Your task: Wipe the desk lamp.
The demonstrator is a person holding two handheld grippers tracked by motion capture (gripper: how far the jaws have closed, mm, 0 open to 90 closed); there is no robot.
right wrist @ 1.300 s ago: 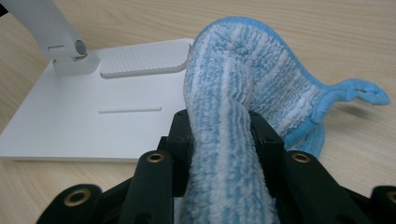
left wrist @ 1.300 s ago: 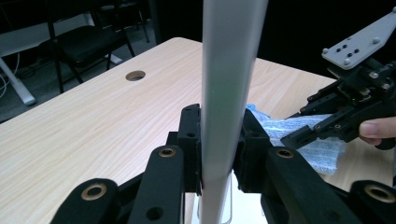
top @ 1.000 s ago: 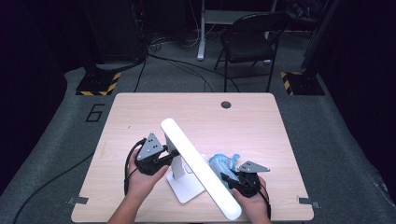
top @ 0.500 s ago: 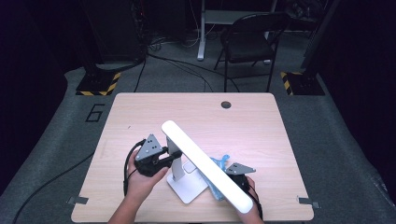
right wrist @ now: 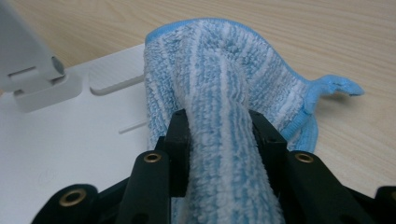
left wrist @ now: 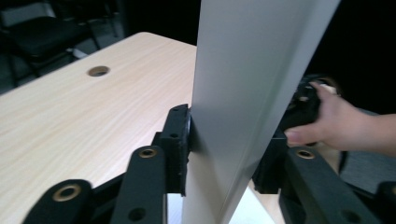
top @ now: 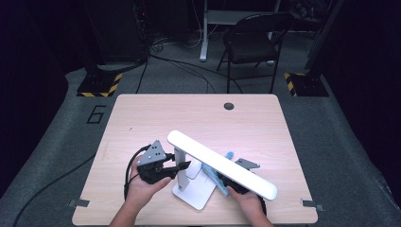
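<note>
A white desk lamp stands at the table's front: flat base, upright post, long light bar slanting down to the right. My left gripper reaches in from the left with its jaws around the post. Its jaws have just been opening; the post still stands between them and the left pad lies against it. My right gripper sits partly under the bar. In the right gripper view, the right gripper is shut on a blue striped cloth lying over the lamp base.
The wooden table has a cable hole near its far edge. A black folding chair stands behind it. The left gripper's cable loops by the left hand. The lamp's hinge block sits left of the cloth.
The light bar's near end has swung to the right and now covers the right gripper and most of the cloth. The right hand has shifted slightly toward the lamp base. The left hand stayed put.
</note>
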